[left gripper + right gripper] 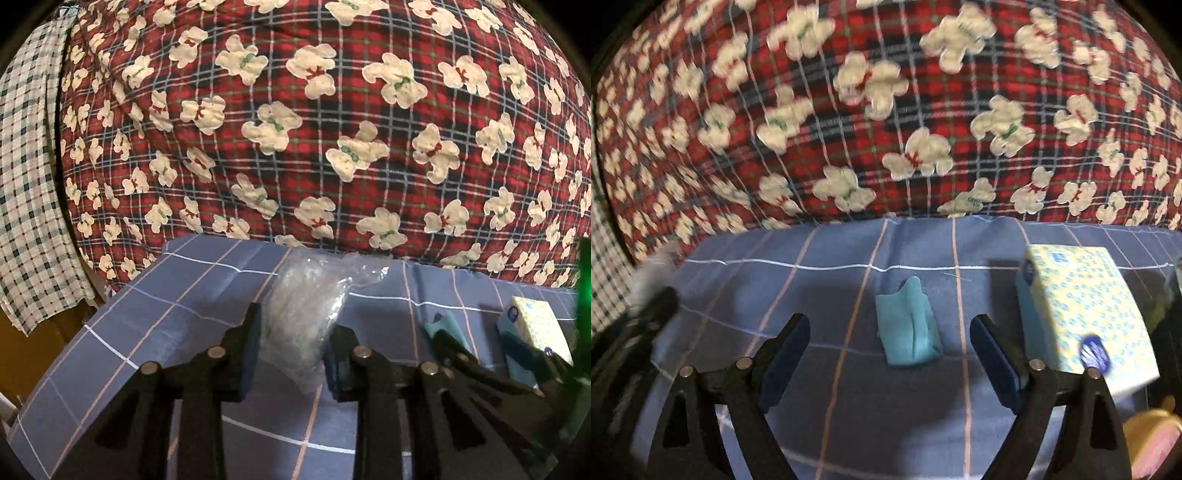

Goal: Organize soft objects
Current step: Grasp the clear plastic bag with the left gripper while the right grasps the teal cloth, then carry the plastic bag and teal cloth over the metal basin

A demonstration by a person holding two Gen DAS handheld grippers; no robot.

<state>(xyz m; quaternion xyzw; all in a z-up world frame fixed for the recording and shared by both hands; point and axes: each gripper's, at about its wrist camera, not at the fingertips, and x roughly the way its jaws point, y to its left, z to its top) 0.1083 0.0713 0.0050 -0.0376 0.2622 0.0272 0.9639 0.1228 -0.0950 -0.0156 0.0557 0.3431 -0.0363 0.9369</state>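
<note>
While left gripper (291,354) pinches plastic bag (306,314) | tissue box (1086,314) label seemingly unreadable

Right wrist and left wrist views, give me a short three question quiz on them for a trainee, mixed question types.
1. True or false: the right gripper is shut on the teal cloth.
2. What does the left gripper hold? A) tissue box B) clear plastic bag C) cloth
3. Fill in: the tissue box lies to the ___ of the teal cloth in the right wrist view.

Key: 1 false, its jaws stand open around it; 2 B, the clear plastic bag; 3 right.
</note>
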